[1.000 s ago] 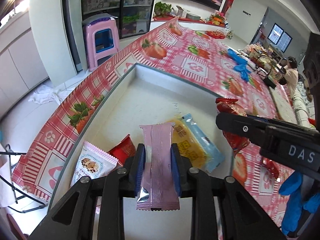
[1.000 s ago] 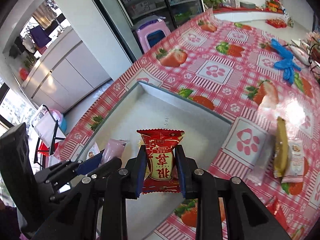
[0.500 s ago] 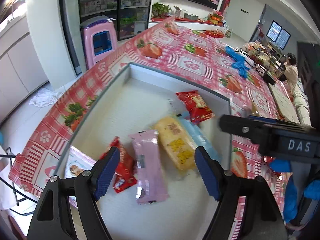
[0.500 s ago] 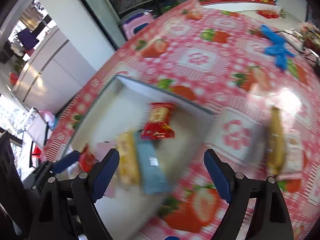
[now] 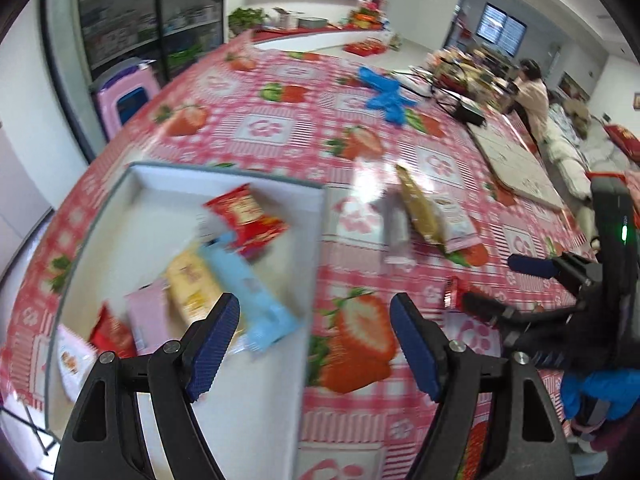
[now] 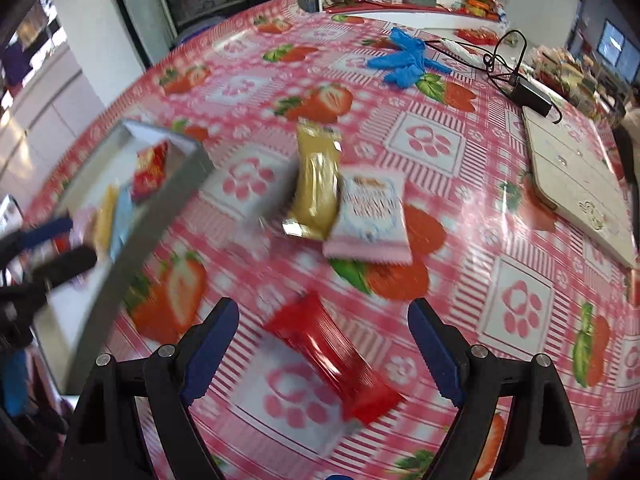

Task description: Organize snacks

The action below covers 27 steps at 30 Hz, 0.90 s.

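Observation:
A white tray (image 5: 280,400) holds several snack packets: a red one (image 5: 245,216), a light blue one (image 5: 248,300), a yellow one (image 5: 190,292) and a pink one (image 5: 146,320). My left gripper (image 5: 314,344) is open and empty above the tray's right edge. My right gripper (image 6: 322,352) is open and empty over a red packet (image 6: 336,356) on the tablecloth. A gold packet (image 6: 316,184) and a white-pink packet (image 6: 370,216) lie beyond it. The tray also shows in the right wrist view (image 6: 176,196).
Blue gloves (image 6: 404,62), a black cable with adapter (image 6: 528,92) and a white board (image 6: 580,176) lie farther back on the strawberry tablecloth (image 6: 432,140). A pink stool (image 5: 124,104) stands beside the table. A person (image 5: 530,96) sits far right.
Both grippers opened and let go of their packets, the pink one and the red one, into the tray. Both have since swung right; the right one now hovers over loose packets on the tablecloth.

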Each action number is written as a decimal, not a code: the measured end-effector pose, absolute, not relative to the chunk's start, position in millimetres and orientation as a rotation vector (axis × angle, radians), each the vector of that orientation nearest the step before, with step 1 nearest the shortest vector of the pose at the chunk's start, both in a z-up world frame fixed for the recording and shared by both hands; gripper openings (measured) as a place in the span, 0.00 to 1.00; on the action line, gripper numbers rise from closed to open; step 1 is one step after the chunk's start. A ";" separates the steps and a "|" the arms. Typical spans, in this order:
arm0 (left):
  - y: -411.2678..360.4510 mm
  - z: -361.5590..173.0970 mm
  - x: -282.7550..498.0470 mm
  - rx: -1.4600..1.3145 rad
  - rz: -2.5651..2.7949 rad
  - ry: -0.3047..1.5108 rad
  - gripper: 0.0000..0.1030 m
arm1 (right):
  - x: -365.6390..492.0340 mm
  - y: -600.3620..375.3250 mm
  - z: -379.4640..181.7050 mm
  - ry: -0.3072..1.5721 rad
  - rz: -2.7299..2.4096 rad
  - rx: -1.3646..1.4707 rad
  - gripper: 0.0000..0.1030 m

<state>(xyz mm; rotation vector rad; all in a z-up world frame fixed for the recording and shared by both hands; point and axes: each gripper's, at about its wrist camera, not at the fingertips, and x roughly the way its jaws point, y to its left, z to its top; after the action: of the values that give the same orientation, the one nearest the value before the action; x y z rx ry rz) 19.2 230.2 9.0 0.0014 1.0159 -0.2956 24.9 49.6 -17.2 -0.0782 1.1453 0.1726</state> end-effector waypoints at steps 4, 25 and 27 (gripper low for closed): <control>198.4 0.3 34.0 0.023 -0.342 1.051 0.78 | 17.1 54.8 -29.6 1.129 0.182 -0.171 0.81; 128.5 -50.5 76.0 0.119 -0.272 1.065 0.25 | -23.2 -43.4 -38.4 1.120 0.039 0.081 0.25; 134.4 -49.7 62.9 0.092 -0.278 1.074 0.25 | -27.9 -47.6 -38.1 1.114 0.029 0.095 0.25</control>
<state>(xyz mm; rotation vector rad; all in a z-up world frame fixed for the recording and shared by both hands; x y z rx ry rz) 62.9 134.4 -49.7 0.0917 1.0745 -0.2777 -27.9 -47.6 -38.1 0.0953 1.1137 0.0289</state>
